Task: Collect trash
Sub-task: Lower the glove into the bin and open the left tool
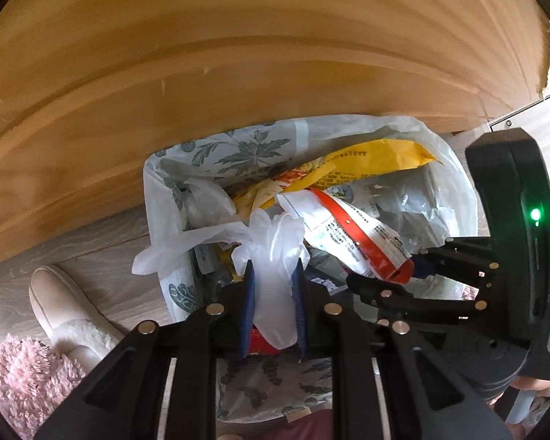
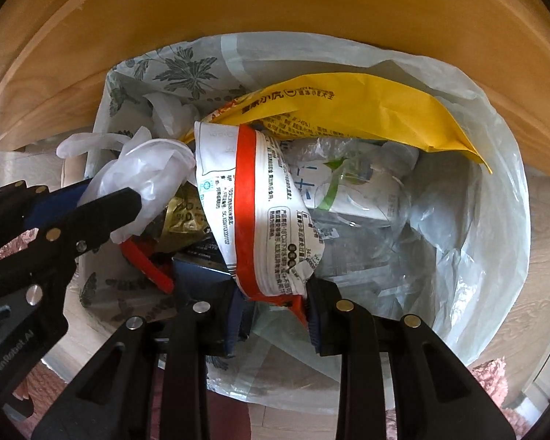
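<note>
My left gripper (image 1: 274,271) points down over the trash bag (image 1: 165,190) and is shut on a white disposable glove (image 1: 275,242), whose fingers flop out to the left. My right gripper (image 2: 275,293) hangs straight down over the same bag (image 2: 495,146), shut on the lower end of a crumpled white wrapper with a red band (image 2: 260,198). In the left wrist view the right gripper (image 1: 396,269) comes in from the right with that wrapper (image 1: 348,227). The right wrist view shows the left gripper (image 2: 106,190) and the glove (image 2: 154,168) at the left.
The leaf-printed bag holds a large yellow wrapper (image 2: 366,110), clear plastic (image 2: 366,190) and other packets. A pale wooden panel (image 1: 238,55) rises just behind it. A cream slipper (image 1: 55,300) and pink fluffy fabric (image 1: 18,374) lie on the light wood floor at the left.
</note>
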Demonstrator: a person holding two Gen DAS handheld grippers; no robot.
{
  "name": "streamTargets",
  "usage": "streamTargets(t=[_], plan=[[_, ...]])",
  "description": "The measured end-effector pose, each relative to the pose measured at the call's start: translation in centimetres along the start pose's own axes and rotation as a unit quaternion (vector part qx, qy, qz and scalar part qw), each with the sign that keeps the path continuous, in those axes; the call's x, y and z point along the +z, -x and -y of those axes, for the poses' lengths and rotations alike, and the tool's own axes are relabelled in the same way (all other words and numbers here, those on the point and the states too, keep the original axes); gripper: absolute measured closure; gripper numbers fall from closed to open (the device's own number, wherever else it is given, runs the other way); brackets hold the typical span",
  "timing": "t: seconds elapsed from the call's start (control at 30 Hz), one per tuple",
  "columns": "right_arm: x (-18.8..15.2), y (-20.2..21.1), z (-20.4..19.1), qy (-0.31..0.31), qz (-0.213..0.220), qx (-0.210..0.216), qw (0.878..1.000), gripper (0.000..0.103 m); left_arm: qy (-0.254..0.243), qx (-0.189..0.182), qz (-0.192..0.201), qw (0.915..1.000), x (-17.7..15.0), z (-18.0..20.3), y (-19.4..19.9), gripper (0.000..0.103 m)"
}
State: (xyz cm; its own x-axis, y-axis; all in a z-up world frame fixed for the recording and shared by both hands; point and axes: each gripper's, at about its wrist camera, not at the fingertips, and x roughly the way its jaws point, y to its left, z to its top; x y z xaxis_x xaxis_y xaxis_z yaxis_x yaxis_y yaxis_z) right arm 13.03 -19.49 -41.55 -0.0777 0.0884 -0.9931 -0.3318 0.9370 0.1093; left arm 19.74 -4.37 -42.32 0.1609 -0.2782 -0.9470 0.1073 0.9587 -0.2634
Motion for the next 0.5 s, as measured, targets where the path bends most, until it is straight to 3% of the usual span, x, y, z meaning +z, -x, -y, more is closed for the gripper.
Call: streamTargets(t=[0.17,0.33,0.4,0.5], plan=[[0.1,0.8,-0.5,0.0,0.007,-0.001,1.0,0.071,-0.004,-0.007,0.006,1.0,0.1,-0.5,0.4,0.084],[0.1,1.4,-0.5,0.0,0.009,-0.003,1.0,0.069,-0.01,-0.007,0.019,0.9997,0.5,-0.5,1.9,0.055],[-0.1,1.7,-0.3,0.0,0.012,-0.006,1.0,0.068,-0.011,-0.004,0.025,0.9996,0.5,-0.5,2.5,0.049],[-0.3,2.2,-0.3,-0.003,0.019,-0.004,1.0,0.067,-0.005,-0.013,0.034,0.9993,0.5,-0.8,3.6,0.048]])
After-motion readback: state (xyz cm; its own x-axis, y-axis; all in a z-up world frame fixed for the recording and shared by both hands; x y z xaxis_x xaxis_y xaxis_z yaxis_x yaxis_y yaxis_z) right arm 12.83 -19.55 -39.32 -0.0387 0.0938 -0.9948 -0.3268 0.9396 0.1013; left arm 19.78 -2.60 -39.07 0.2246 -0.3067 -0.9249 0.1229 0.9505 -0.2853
